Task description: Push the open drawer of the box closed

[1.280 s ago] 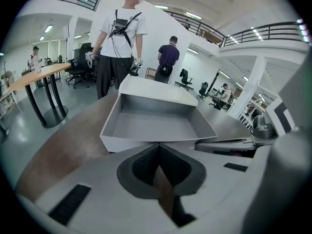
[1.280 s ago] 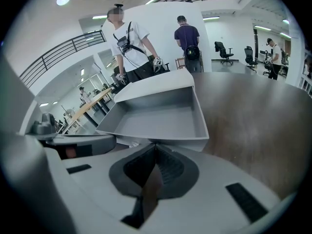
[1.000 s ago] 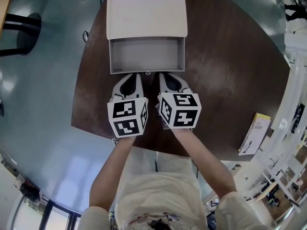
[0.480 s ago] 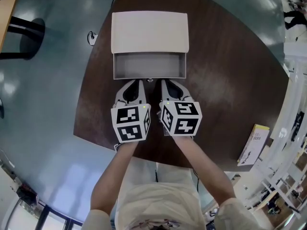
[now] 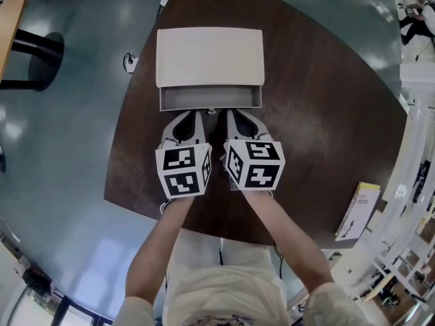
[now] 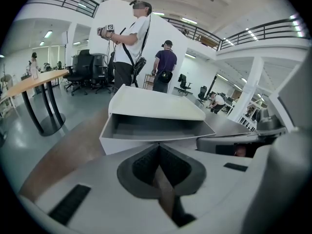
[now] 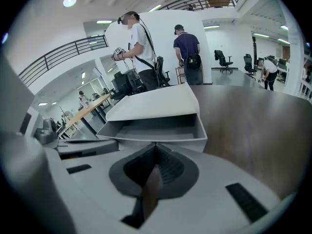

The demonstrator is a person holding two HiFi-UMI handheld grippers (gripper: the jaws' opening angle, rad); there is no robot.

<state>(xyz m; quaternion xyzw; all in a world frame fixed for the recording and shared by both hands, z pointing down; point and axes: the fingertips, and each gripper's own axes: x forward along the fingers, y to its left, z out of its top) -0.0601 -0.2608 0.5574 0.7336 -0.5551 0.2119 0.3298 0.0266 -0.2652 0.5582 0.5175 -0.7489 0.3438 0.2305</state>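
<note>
A white box (image 5: pixel 209 54) lies on the dark round table (image 5: pixel 319 114), and its grey drawer (image 5: pixel 211 99) sticks out only a short way toward me. Both grippers are shut, side by side, tips against the drawer front. My left gripper (image 5: pixel 197 114) meets the front left of the small knob, my right gripper (image 5: pixel 228 113) right of it. In the left gripper view the drawer (image 6: pixel 156 129) gapes just past the closed jaws of the left gripper (image 6: pixel 158 145). The right gripper view shows the same drawer (image 7: pixel 153 130) beyond the right gripper (image 7: pixel 156 144).
A yellow-and-white booklet (image 5: pixel 358 210) lies at the table's right edge. The table's near edge (image 5: pixel 204 212) is just behind the grippers. A black chair base (image 5: pixel 37 49) stands on the floor at the left. Two people (image 6: pixel 134 43) stand beyond the box.
Both grippers have moved forward against the drawer front, and the drawer has slid most of the way into the box; far less of its inside shows now.
</note>
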